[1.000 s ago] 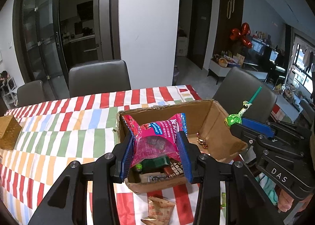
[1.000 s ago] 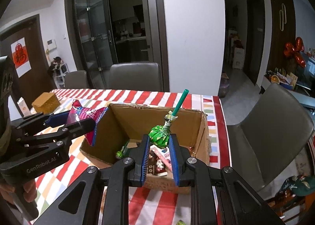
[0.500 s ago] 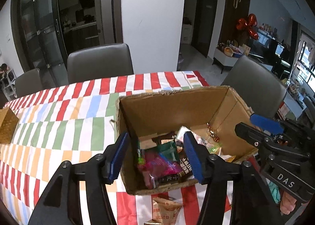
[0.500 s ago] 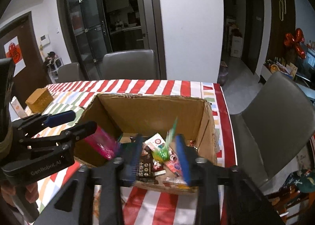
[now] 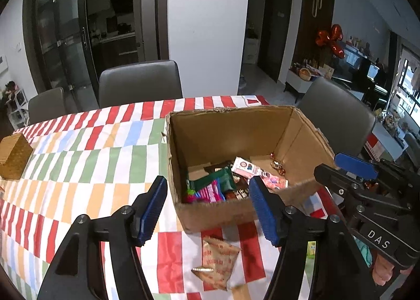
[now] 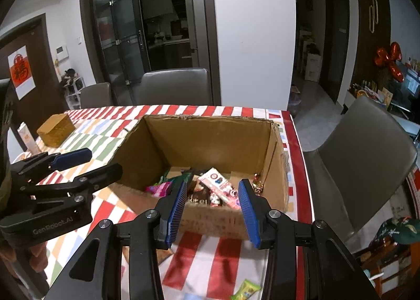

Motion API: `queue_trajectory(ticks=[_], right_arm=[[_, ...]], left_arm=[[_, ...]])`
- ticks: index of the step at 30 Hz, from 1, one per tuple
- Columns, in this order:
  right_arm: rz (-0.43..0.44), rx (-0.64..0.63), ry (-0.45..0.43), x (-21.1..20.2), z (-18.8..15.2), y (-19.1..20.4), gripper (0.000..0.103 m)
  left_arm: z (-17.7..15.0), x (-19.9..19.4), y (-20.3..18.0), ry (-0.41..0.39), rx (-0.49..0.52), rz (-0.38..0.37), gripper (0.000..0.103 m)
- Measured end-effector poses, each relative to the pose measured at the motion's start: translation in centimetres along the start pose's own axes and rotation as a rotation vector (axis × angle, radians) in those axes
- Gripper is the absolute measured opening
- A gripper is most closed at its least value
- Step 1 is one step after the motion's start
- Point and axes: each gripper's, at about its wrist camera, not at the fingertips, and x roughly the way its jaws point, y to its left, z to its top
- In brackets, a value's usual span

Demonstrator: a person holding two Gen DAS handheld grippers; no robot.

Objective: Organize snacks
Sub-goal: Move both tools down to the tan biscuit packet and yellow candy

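An open cardboard box [image 5: 236, 132] stands on the striped tablecloth and holds several snack packets, among them a pink packet [image 5: 210, 192] and a white-pink packet [image 5: 258, 172]. It also shows in the right wrist view [image 6: 210, 140]. My left gripper [image 5: 208, 208] is open and empty, just in front of the box's near wall. My right gripper [image 6: 212, 205] is open and empty, also at the near wall. A brown snack packet [image 5: 218, 258] lies on the cloth in front of the box. A green-yellow packet [image 6: 245, 290] lies near the table's front edge.
A small brown box [image 5: 13, 154] sits at the table's left end, also in the right wrist view [image 6: 55, 129]. Grey chairs stand behind the table [image 5: 140, 82] and at its right side [image 6: 365, 153]. The right gripper shows in the left wrist view [image 5: 367, 195].
Both grippers opened. The pink packet dropped from the left one and the green lollipop from the right one into the box. Both grippers drew back toward the near wall.
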Motion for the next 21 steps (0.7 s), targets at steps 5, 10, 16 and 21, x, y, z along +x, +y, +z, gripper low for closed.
queue_trajectory(ticks=[5, 10, 16, 21], right_arm=[[-0.009, 0.015, 0.001, -1.1, -1.0, -0.2, 0.042], [-0.021, 0.051, 0.027, -1.4, -2.0, -0.5, 0.042], [-0.054, 0.092, 0.084, -0.7, -3.9, -1.1, 0.042], [-0.098, 0.109, 0.132, 0.2, -5.8, -1.3, 0.042]], left_arm=[[-1.1, -0.7, -0.6, 0.012, 0.027, 0.006, 0.064], [-2.7, -0.5, -0.9, 0.049, 0.048, 0.002, 0.065], [-4.6, 0.6, -1.0, 0.11, 0.063, 0.008, 0.065], [-6.4, 2.1, -1.2, 0.174, 0.092, 0.01, 0.067]])
